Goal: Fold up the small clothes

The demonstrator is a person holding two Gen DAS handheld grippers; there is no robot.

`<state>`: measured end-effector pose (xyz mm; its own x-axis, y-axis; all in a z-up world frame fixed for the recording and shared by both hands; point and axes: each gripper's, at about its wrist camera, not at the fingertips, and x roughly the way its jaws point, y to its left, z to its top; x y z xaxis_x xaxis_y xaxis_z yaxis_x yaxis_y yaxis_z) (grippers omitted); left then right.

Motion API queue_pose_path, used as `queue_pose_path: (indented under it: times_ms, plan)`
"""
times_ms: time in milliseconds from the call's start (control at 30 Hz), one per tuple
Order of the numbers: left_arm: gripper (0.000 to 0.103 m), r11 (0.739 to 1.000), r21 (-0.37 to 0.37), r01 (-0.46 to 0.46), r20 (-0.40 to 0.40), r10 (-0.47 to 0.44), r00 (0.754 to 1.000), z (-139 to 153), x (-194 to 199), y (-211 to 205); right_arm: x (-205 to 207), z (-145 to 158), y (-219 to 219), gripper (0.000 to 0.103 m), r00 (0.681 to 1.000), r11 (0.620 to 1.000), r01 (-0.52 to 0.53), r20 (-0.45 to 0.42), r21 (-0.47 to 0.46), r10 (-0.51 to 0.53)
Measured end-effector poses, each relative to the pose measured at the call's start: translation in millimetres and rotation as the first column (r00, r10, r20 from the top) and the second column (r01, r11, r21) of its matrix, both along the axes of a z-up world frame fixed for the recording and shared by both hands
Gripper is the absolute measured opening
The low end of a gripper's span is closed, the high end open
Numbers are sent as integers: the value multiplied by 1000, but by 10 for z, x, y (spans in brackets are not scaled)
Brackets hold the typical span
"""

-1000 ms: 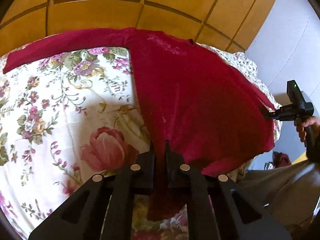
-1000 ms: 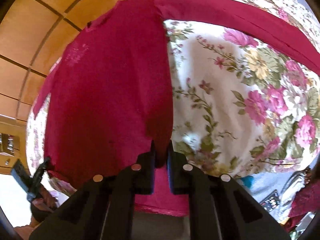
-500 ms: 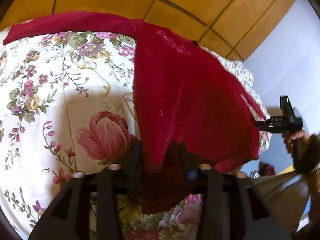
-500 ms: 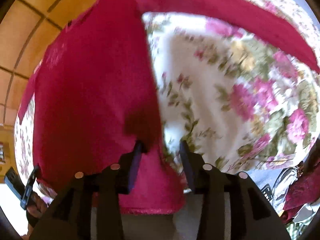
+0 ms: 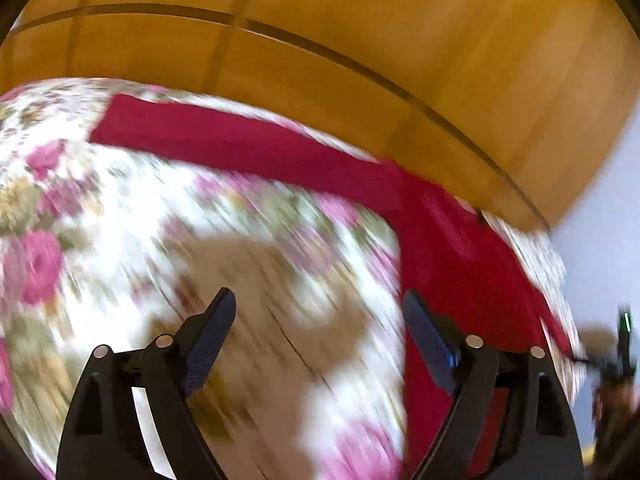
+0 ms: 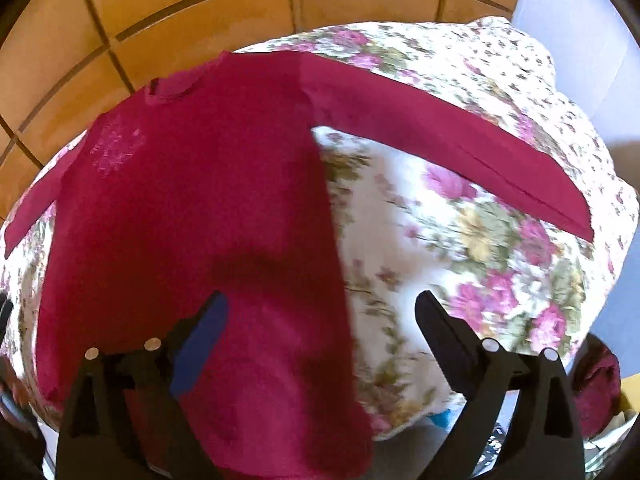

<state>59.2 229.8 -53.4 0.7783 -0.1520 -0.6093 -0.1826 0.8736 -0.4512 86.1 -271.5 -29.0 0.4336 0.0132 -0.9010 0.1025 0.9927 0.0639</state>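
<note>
A dark red long-sleeved top (image 6: 192,208) lies flat on a floral cover (image 6: 500,280), neck toward the wooden wall, both sleeves spread outward. In the blurred left wrist view the top (image 5: 460,248) lies at the right, one sleeve reaching left. My left gripper (image 5: 320,320) is open and empty above the floral cover (image 5: 120,220), left of the top's side edge. My right gripper (image 6: 320,316) is open and empty over the top's lower right edge, holding nothing.
A wood-panelled wall (image 6: 200,12) stands behind the cover. A grey wall (image 5: 600,248) is at the right. The other gripper and hand (image 5: 616,360) show at the far right of the left wrist view. Dark red cloth (image 6: 596,384) lies off the cover's near right corner.
Both grippers opened and let go of the top's bottom hem. The left gripper swung left over the floral cover. The right gripper pulled back, showing the whole top.
</note>
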Motion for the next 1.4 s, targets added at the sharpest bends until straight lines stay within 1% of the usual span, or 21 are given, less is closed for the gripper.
queue_pose_path:
  times_ms: [67,133,167,200,300,333,367,500,633,700,733,767,833,900,1000,1067,1133,1200,1300,1333,1400]
  plan:
    - [84,995,-42,-91,0,91,996,-41,163,256,42,-27,145,95,1000,1000,-15,4,1,15]
    - [82,976,-89,-200,-23,199,980,-119,343,565,78,-63,265,95,1000,1000,-30,-2,-7,30]
    - [74,965,-105,-239,-42,236,971,-161,411,669,111,-96,340,95,999,999,-43,-10,-8,43]
    - [71,947,-134,-291,-73,283,956,-228,488,818,126,-116,404,95,998,998,-55,-14,-10,55]
    - [69,915,-202,-349,-105,335,937,-344,593,1060,172,-168,518,95,997,996,-82,-18,-34,82]
    - [68,894,-233,-382,-105,367,924,-384,604,1145,182,-179,534,95,996,995,-89,-20,-41,89]
    - [68,886,-251,-391,-97,379,920,-393,620,1189,201,-198,555,95,995,994,-95,-23,-50,94]
    - [68,873,-253,-416,-70,412,908,-350,730,1296,234,-260,566,95,995,993,-99,-39,-67,97]
    - [68,838,-288,-463,-82,460,884,-321,851,1468,271,-320,555,95,995,994,-87,-62,-72,83]
    - [43,835,-277,-476,-106,465,879,-305,936,1543,294,-333,540,95,995,994,-81,-69,-66,76]
    - [20,840,-259,-478,-126,461,878,-336,1038,1592,300,-335,530,95,995,995,-79,-72,-66,74]
    - [11,845,-239,-479,-148,456,878,-336,1084,1625,312,-341,528,95,995,995,-77,-76,-69,72]
    - [9,842,-249,-479,-154,454,878,-315,1113,1681,327,-347,519,95,995,995,-70,-81,-74,64]
    - [8,857,-192,-479,-118,464,878,-166,1124,1709,348,-339,486,95,995,996,-53,-82,-69,47]
    - [8,881,-130,-456,-46,454,890,52,1089,1719,391,-329,437,95,996,998,-30,-82,-51,26]
    - [8,896,-71,-438,-47,436,899,123,1153,1687,428,-340,427,95,996,999,-26,-90,-45,22]
    - [8,902,-40,-431,-55,429,902,143,1209,1653,459,-354,432,95,995,999,-26,-99,-43,21]
    - [8,898,-34,-439,-67,436,898,144,1251,1643,481,-362,439,96,994,999,-21,-105,-34,17]
    - [8,886,-75,-457,-66,453,889,148,1262,1605,479,-337,432,96,995,1000,-12,-100,-9,11]
    - [8,884,-95,-457,-55,454,889,178,1255,1568,482,-327,429,96,995,1000,-10,-98,-5,10]
    - [8,890,-94,-447,-22,447,894,292,1238,1439,483,-309,412,96,996,1000,-3,-93,3,4]
